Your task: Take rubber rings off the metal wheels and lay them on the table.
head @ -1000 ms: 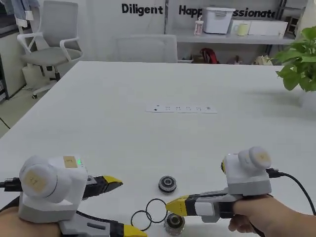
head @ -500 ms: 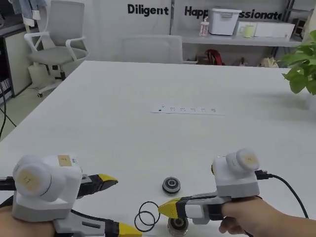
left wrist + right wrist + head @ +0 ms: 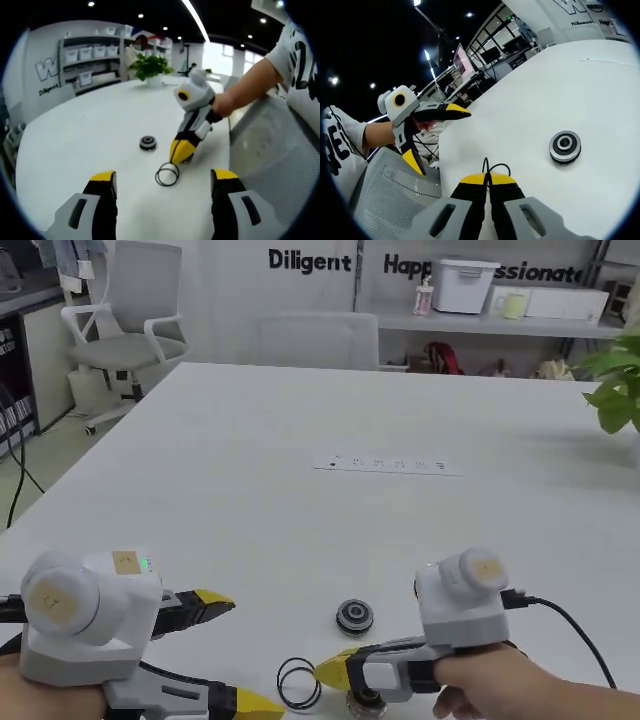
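- Two grippers are working here. Nearest me, I'm holding the left gripper point(image 3: 232, 652) with its jaws spread wide and nothing between them, just short of the rings.
- Two rubber rings point(image 3: 167, 175) are lying flat on the table point(image 3: 300, 490), overlapping each other, just ahead of that open gripper.
- One right gripper point(image 3: 487, 179) is coming in from the side with its jaws pressed together and its tips right at the edge of the rings. In the right gripper view a thin black loop is sitting at the tips. I can't tell if it's pinched or just lying beyond them.
- My guess is I'm setting a ring down. To do that cleanly I'm thinking low and slow: tips almost on the table, ease the jaws apart so the ring drops flat beside the others, then back straight out so nothing gets dragged along.
- Two metal wheels in total. The near wheel point(image 3: 365, 702) is sitting half hidden under the right gripper, just beside the rings.
- The far wheel point(image 3: 354, 615) is standing a bit further out, apart from everything. It's looking like there's a dark band round it, so probably that one's next.
- One power strip point(image 3: 387, 465) is lying well beyond, mid-table.
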A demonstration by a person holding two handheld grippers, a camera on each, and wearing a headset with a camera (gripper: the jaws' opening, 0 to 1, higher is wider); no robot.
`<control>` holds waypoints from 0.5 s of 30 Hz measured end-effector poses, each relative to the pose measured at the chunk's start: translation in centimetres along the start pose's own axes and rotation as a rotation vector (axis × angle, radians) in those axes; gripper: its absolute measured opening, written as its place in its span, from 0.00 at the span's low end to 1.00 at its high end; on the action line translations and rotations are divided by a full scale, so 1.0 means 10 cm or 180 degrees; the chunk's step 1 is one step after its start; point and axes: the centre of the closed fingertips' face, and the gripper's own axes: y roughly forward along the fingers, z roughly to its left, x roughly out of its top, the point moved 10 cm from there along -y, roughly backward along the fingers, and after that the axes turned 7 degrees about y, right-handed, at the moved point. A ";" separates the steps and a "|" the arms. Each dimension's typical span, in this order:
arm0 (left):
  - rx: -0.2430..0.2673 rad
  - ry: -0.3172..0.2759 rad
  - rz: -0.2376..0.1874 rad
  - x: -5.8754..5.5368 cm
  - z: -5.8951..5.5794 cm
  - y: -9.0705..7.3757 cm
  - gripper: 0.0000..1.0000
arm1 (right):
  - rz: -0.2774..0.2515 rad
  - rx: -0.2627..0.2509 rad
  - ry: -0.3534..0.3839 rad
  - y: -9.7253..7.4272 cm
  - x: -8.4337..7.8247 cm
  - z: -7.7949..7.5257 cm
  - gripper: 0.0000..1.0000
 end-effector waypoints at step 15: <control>0.0010 -0.0004 0.0022 -0.01 0.00 -0.01 0.78 | 0.0051 -0.0190 -0.0102 0.02 -0.02 -0.04 0.00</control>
